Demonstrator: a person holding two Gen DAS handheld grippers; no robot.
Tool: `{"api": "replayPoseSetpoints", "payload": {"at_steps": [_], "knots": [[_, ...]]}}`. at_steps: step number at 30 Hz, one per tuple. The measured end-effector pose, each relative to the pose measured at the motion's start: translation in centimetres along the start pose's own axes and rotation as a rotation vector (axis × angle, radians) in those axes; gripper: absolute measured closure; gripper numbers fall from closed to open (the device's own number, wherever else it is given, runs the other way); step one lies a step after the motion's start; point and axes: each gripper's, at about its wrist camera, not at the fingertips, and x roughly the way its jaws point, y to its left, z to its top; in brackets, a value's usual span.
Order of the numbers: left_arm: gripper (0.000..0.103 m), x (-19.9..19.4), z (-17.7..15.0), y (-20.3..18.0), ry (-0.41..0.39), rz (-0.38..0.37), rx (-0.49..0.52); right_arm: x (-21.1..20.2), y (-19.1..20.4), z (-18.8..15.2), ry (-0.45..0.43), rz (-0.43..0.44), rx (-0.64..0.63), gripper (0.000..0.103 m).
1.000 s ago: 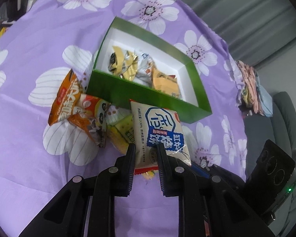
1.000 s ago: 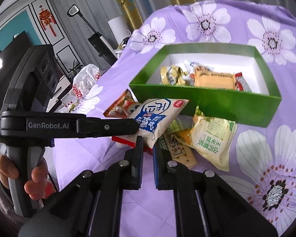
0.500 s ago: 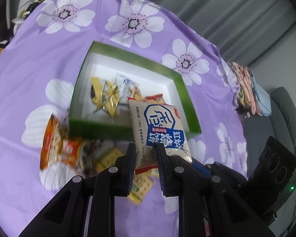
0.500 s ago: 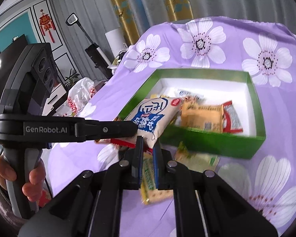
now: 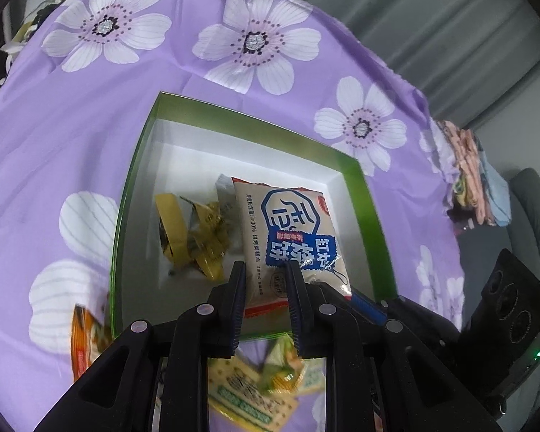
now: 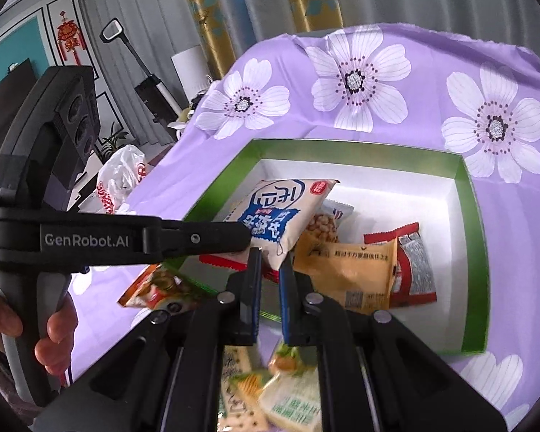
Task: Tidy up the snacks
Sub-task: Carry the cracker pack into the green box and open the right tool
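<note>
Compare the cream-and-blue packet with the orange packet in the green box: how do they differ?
The cream-and-blue packet is held above the green box by the left hand-held gripper and right hand-held gripper; the orange packet lies flat inside. The first carries a blue logo, the second small dark print. Both are sealed snack packets.

Soft, even daylight; strong fisheye bending with black corners; loose snack packets (image 5: 255, 388) near the bottom edge (both views) smear with motion blur.

Grey curtains (image 6: 144, 36), gold drapes (image 6: 212, 18), teal wall (image 6: 7, 54).
</note>
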Motion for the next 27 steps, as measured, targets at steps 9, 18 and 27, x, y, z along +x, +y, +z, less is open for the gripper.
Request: {"api": "replayPoseSetpoints", "payload": {"at_steps": [9, 18, 27], "knots": [[0.082, 2.6, 0.9, 1.5, 0.036, 0.044, -0.014, 2.6, -0.6, 0.2, 0.047, -0.014, 0.009, 0.091], [0.082, 2.9, 0.7, 1.6, 0.047, 0.075, -0.017, 2.8, -0.6, 0.2, 0.063, -0.035, 0.006, 0.085], [0.063, 1.9, 0.8, 1.9, 0.034, 0.071, -0.032, 0.8, -1.7, -0.1, 0.03, -0.061, 0.044, 0.065]]}}
